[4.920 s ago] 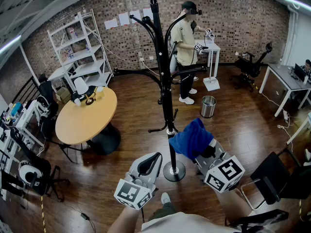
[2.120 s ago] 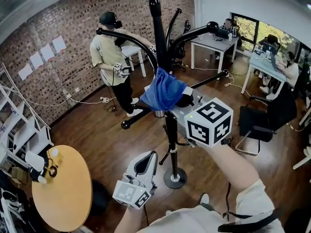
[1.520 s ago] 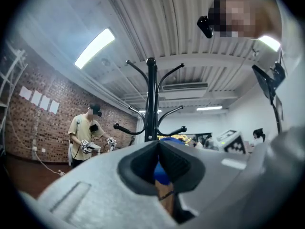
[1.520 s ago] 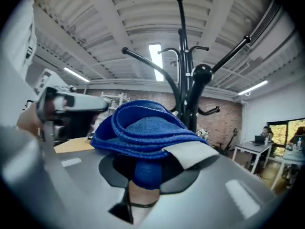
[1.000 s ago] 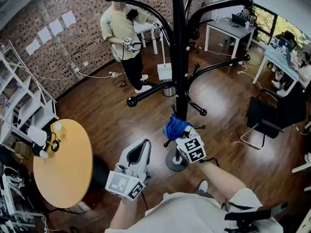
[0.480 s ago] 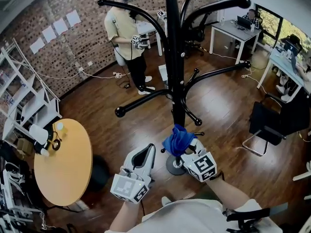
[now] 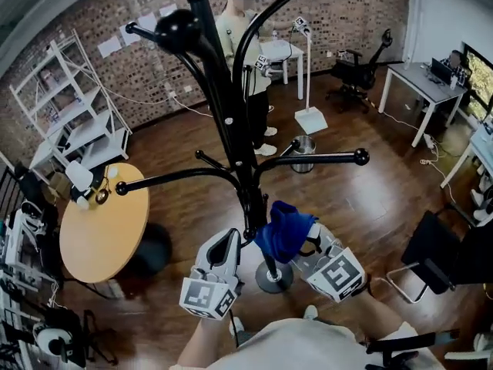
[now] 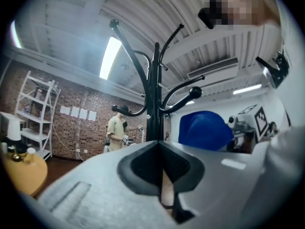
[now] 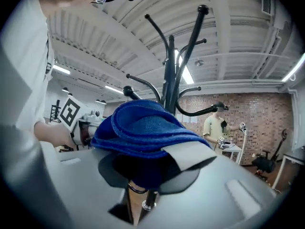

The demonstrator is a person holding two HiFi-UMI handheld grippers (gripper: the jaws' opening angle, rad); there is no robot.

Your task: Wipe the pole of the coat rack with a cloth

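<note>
Right gripper (image 7: 310, 243): jaws clamped on the blue cloth (image 7: 283, 230), and its own view shows the fabric heaped right over the jaw tips (image 9: 151, 168).
Cloth: bunched in thick folds (image 9: 143, 128), sitting on top of the right gripper's nose, low down on the rack and just to the right of the pole (image 7: 229, 122).
Cloth against pole: in the head view it sits hard up beside the lower shaft, above the round base (image 7: 273, 277); whether it actually touches the metal, I can't tell.
Pole: black, upright, rising straight behind the cloth in the right gripper view (image 9: 169, 75), curved hooks branching off above.
Left gripper (image 7: 227, 245): jaws pressed together with nothing between them (image 8: 158, 149), held low just left of the pole, clear of the cloth (image 8: 205, 130).
Around the room: round wooden table (image 7: 104, 230) off to the left, a person (image 7: 248, 60) standing by the brick wall.
</note>
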